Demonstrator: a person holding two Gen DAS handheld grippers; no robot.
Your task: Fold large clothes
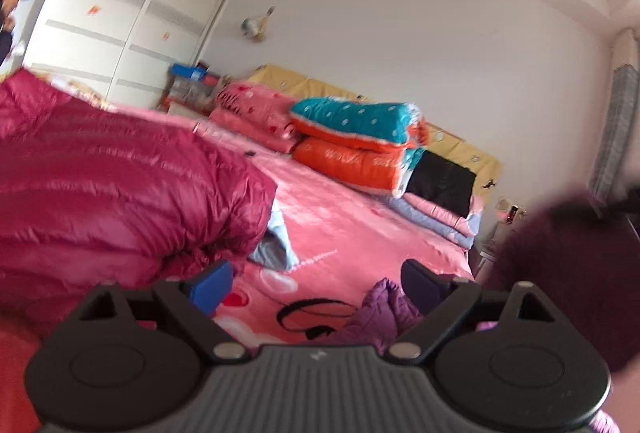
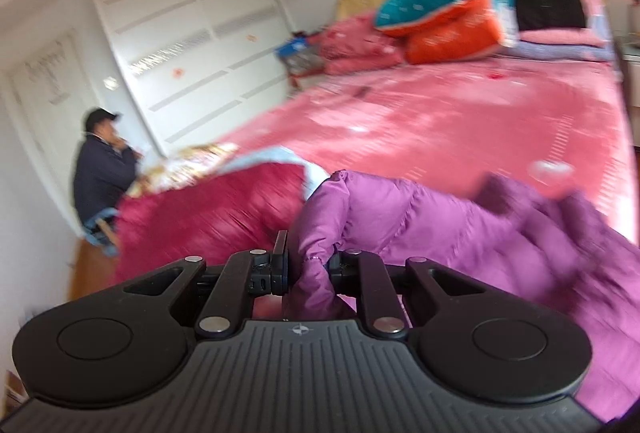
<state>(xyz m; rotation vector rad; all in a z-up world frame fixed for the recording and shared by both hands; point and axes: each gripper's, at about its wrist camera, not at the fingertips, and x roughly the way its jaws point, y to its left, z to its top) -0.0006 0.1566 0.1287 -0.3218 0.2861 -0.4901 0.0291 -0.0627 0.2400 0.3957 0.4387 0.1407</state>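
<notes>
1. A purple puffer jacket (image 2: 440,225) lies bunched on the near part of a bed, its quilted bulk spreading to the right in the right wrist view; a small fold of it (image 1: 384,309) shows just past the near edge in the left wrist view.
2. The right tongs (image 2: 310,265) are clamped tight on a gathered fold of the purple jacket, the cloth pinched between the two pads and standing up from them.
3. The left tongs (image 1: 320,285) stand wide apart with nothing between them, one blue pad at the left and one dark pad at the right, over the pink bedspread (image 1: 352,217).
4. A crimson puffer jacket (image 1: 120,177) lies heaped on the left of the bed, just beside the purple one, with a pale blue cloth (image 1: 276,245) showing at its right edge.
5. Farther off, at the head of the bed, folded quilts in teal and orange (image 1: 360,141) are stacked in front of a yellow headboard (image 1: 460,145), with a black cushion (image 1: 440,181) to their right and pink bedding (image 1: 252,109) to their left.
6. A white wardrobe (image 2: 192,17) fills the far left wall.
7. A person in a dark cap and dark jacket (image 2: 102,173) sits at the left side of the bed, beyond the crimson jacket.
8. Both views are blurred, and small details on the bed cannot be made out.
</notes>
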